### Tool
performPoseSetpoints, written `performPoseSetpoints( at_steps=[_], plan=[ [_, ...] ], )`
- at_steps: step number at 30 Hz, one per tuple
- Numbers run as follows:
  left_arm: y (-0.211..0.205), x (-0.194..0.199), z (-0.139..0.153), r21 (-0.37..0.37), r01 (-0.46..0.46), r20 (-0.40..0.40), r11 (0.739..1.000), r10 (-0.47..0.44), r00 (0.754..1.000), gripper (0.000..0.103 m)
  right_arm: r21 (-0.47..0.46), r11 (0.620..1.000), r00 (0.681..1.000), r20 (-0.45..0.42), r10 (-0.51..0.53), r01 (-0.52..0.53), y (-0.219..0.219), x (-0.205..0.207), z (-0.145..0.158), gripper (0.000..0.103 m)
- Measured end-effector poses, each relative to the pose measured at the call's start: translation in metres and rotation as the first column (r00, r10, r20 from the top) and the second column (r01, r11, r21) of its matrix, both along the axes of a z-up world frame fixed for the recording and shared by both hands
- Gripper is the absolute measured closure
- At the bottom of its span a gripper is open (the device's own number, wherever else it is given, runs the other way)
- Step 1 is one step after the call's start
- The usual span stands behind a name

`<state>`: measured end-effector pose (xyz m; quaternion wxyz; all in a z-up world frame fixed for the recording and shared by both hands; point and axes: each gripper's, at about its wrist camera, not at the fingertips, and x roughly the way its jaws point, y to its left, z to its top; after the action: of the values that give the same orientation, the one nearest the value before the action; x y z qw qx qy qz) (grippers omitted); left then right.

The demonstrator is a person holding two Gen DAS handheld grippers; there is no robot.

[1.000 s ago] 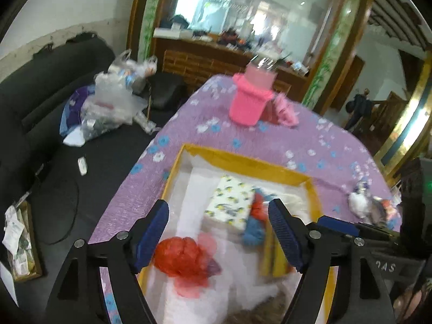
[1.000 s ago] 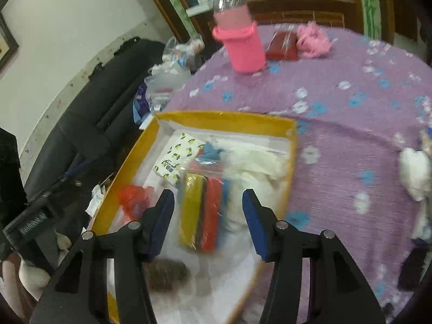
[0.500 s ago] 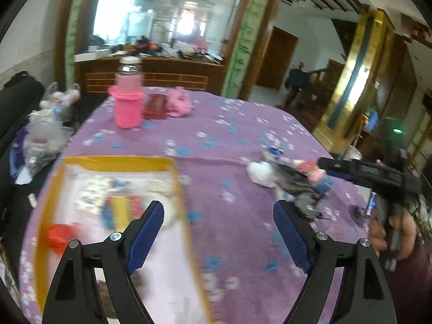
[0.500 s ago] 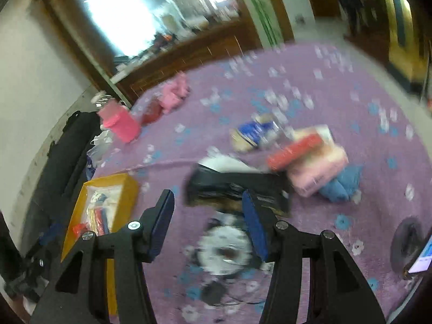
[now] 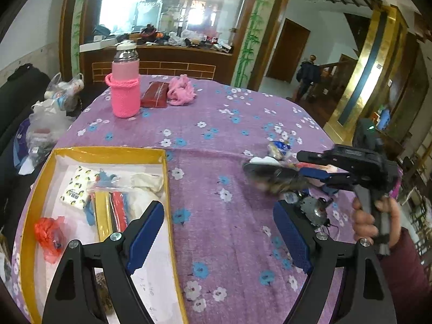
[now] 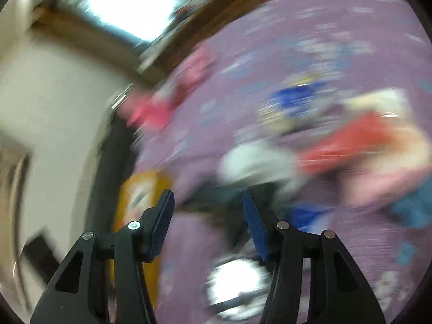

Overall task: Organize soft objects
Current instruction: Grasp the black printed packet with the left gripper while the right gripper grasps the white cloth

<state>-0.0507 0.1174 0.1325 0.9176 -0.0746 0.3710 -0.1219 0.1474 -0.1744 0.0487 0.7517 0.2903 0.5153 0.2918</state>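
Both wrist cameras look obliquely down over the table (image 5: 229,140).

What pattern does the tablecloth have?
The tablecloth is purple with small white and blue flowers, clearest in the left wrist view.

Right-wrist view motion-blurred, dark object (image 5: 272,179) smeared, unidentifiable

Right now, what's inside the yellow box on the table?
The yellow box holds a patterned tissue pack, a red mesh bundle, bagged coloured strips and white cloth. The left gripper hides its near corner.
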Motion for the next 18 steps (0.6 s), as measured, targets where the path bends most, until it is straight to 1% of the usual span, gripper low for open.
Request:
performPoseSetpoints(
  at_steps=[1, 2, 3, 4, 5, 7, 9, 11, 13, 15, 16, 18],
  plan=[
    [-0.001, 0.001, -0.001, -0.002, -0.006, -0.003, 1.000, 0.006, 1.000, 0.020, 0.046, 0.995, 0.996, 0.002, 0.092, -0.092, 0.013, -0.003, 0.005, 0.051],
    [-0.005, 0.006, -0.004, 0.001, -0.012, -0.008, 1.000, 0.012, 1.000, 0.020, 0.074, 0.980, 0.983, 0.027, 0.182, -0.183, 0.025, -0.010, 0.013, 0.051],
    [-0.006, 0.008, -0.006, 0.005, -0.015, -0.012, 1.000, 0.015, 1.000, 0.020, 0.066, 0.976, 0.977, 0.062, 0.205, -0.209, 0.029, -0.017, 0.021, 0.051],
    [-0.009, 0.011, -0.007, 0.010, -0.017, -0.020, 1.000, 0.017, 1.000, 0.020, 0.042, 0.977, 0.975, 0.097, 0.202, -0.207, 0.029, -0.024, 0.029, 0.051],
    [-0.010, 0.015, -0.010, 0.011, -0.013, -0.026, 1.000, 0.013, 1.000, 0.020, 0.024, 0.984, 0.977, 0.127, 0.171, -0.175, 0.024, -0.030, 0.036, 0.051],
    [-0.016, 0.024, -0.014, 0.017, -0.003, -0.033, 1.000, 0.004, 0.999, 0.020, -0.048, 0.998, 0.980, 0.195, 0.038, -0.029, 0.005, -0.042, 0.046, 0.051],
    [-0.028, 0.033, -0.018, 0.027, 0.013, -0.049, 1.000, -0.011, 0.999, 0.020, -0.112, 0.986, 0.962, 0.257, -0.090, 0.122, -0.013, -0.051, 0.050, 0.051],
    [-0.043, 0.047, -0.023, 0.019, 0.036, -0.077, 0.999, -0.034, 0.996, 0.020, -0.113, 0.965, 0.939, 0.282, -0.198, 0.238, -0.030, -0.053, 0.046, 0.051],
    [-0.057, 0.064, -0.028, -0.003, 0.058, -0.103, 0.998, -0.058, 0.993, 0.020, -0.107, 0.947, 0.921, 0.287, -0.262, 0.303, -0.046, -0.052, 0.039, 0.051],
    [-0.070, 0.089, -0.034, -0.040, 0.069, -0.137, 0.997, -0.074, 0.988, 0.020, -0.094, 0.932, 0.908, 0.281, -0.312, 0.349, -0.059, -0.051, 0.033, 0.051],
    [-0.078, 0.105, -0.037, -0.054, 0.082, -0.153, 0.995, -0.089, 0.984, 0.020, -0.091, 0.928, 0.904, 0.278, -0.324, 0.361, -0.063, -0.049, 0.030, 0.051],
    [-0.090, 0.133, -0.043, -0.047, 0.098, -0.176, 0.994, -0.105, 0.979, 0.020, -0.101, 0.923, 0.901, 0.281, -0.331, 0.371, -0.067, -0.043, 0.028, 0.051]
  ],
)
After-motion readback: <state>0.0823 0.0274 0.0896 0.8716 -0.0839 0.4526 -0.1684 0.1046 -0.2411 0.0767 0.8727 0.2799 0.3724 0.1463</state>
